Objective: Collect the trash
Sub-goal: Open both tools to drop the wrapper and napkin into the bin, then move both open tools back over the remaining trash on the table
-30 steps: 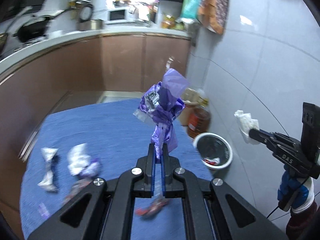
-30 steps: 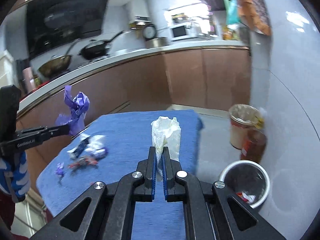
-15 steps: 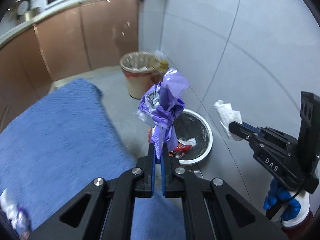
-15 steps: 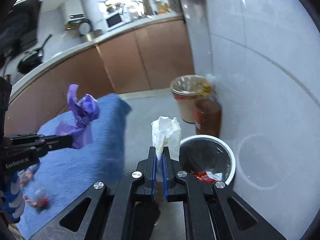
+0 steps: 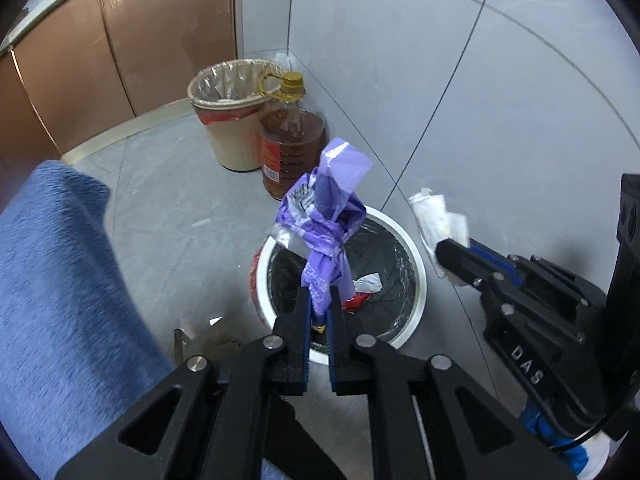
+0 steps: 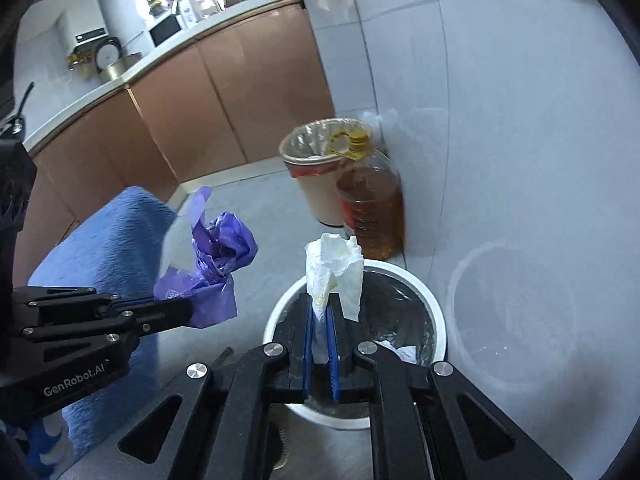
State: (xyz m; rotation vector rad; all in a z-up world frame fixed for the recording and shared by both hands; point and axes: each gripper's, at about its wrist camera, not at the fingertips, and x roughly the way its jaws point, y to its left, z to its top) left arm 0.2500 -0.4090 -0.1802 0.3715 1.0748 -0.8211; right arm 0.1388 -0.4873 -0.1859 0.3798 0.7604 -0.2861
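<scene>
My left gripper [image 5: 319,300] is shut on a crumpled purple wrapper [image 5: 326,216] and holds it above the white-rimmed trash bin [image 5: 416,268] on the floor. My right gripper [image 6: 320,312] is shut on a crumpled white tissue [image 6: 334,268] above the same bin [image 6: 438,320]. The right gripper also shows in the left wrist view [image 5: 444,252] with the tissue [image 5: 438,216] at the bin's right rim. The left gripper [image 6: 188,308] with the wrapper [image 6: 216,256] shows left of the bin in the right wrist view. Red and white trash [image 5: 366,288] lies in the bin.
A beige bin with a plastic liner [image 5: 232,116] and a large oil bottle [image 5: 290,144] stand by the tiled wall behind the white bin. The blue-covered table [image 5: 56,280] is at the left. Brown cabinets [image 6: 224,96] run along the back.
Both grippers have swung from over the blue table to the right and down, to above the white bin. Each still holds its piece of trash.
</scene>
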